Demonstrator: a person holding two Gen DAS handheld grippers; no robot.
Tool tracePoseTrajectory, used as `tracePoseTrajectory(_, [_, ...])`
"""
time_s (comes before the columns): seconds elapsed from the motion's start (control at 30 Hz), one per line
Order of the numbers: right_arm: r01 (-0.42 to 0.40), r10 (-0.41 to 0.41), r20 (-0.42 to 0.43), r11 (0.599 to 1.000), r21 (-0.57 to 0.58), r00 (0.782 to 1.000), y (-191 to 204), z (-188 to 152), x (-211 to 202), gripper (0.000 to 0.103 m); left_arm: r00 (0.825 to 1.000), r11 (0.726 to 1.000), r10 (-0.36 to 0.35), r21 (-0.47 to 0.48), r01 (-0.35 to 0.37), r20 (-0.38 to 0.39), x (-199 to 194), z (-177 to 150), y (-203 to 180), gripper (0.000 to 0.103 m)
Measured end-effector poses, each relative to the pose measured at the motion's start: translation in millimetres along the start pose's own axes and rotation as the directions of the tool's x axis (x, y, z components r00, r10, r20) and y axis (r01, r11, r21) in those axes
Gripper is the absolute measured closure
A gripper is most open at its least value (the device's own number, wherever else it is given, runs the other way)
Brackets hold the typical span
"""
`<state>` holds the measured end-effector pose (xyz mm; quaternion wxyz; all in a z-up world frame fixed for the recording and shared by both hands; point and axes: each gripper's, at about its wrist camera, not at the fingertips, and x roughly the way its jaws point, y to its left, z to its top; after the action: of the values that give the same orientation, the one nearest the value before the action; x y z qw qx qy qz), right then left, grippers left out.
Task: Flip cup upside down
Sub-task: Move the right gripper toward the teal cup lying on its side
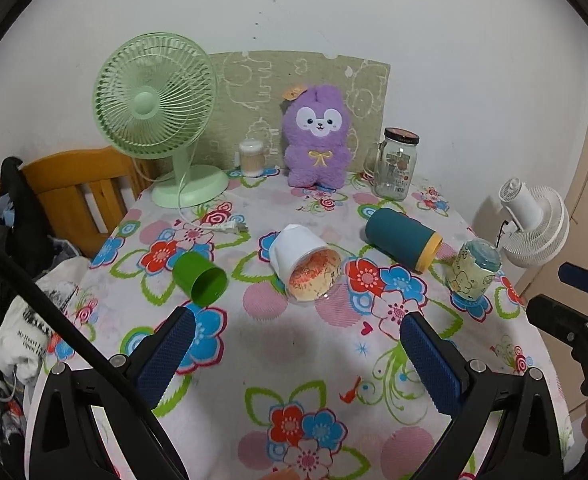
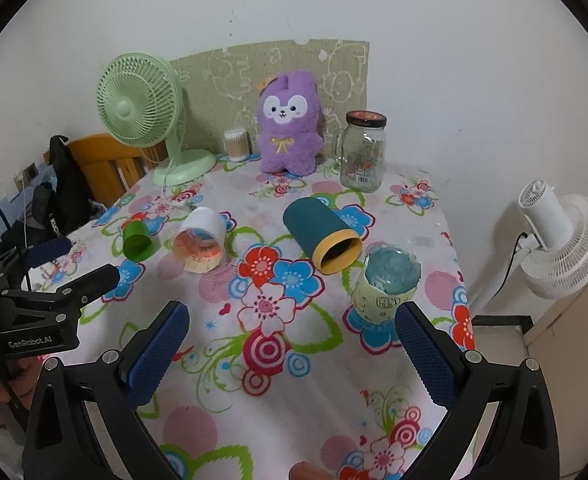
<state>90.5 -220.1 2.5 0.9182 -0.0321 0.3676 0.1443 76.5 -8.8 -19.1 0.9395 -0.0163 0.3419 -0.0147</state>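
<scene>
Both grippers, left gripper (image 1: 295,344) and right gripper (image 2: 292,336), spread wide and empty; green cup (image 1: 200,278) on its side, left of centre, likely to roll if nudged off-axis.

A small green plastic cup (image 1: 200,279) (image 2: 137,240), a white paper-wrapped clear cup (image 1: 307,268) (image 2: 202,244) and a teal cylindrical cup with yellow rim (image 1: 403,239) (image 2: 321,238) lie on their sides; a pale-green patterned cup (image 1: 473,270) (image 2: 385,286) stands inverted.

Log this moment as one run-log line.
left tool: open, empty | right tool: open, empty | green cup, white cup, teal cup: on sides | pale-green cup: standing
</scene>
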Motion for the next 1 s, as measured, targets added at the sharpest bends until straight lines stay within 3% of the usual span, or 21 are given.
tracePoseTrajectory(0.17, [-0.032, 0.031, -0.042, 0.999, -0.009, 0.999, -6, 16, 23, 0.000, 1.000, 0.998, -0.021, 0.054, 0.022, -0.019, 20, 14, -7, 0.000])
tracePoseTrajectory(0.33, [-0.010, 0.003, -0.082, 0.996, -0.087, 0.997, -7, 32, 48, 0.000, 0.999, 0.992, -0.029, 0.122, 0.033, -0.032, 40, 27, -13, 0.000])
tracePoseTrajectory(0.57, [-0.053, 0.025, -0.178, 0.986, -0.155, 0.984, -13, 64, 91, 0.000, 0.999, 0.956, -0.011, 0.291, 0.020, -0.034, 76, 47, -24, 0.000])
tracePoseTrajectory(0.8, [-0.130, 0.076, -0.359, 0.983, -0.127, 0.930, -24, 93, 149, 0.000, 0.994, 0.897, -0.052, 0.432, 0.091, -0.100, 114, 64, -39, 0.000])
tracePoseTrajectory(1.0, [-0.156, 0.077, -0.513, 0.981, -0.112, 0.855, -30, 114, 195, 0.000, 0.978, 0.867, -0.091, 0.468, 0.171, -0.189, 148, 76, -42, 0.000])
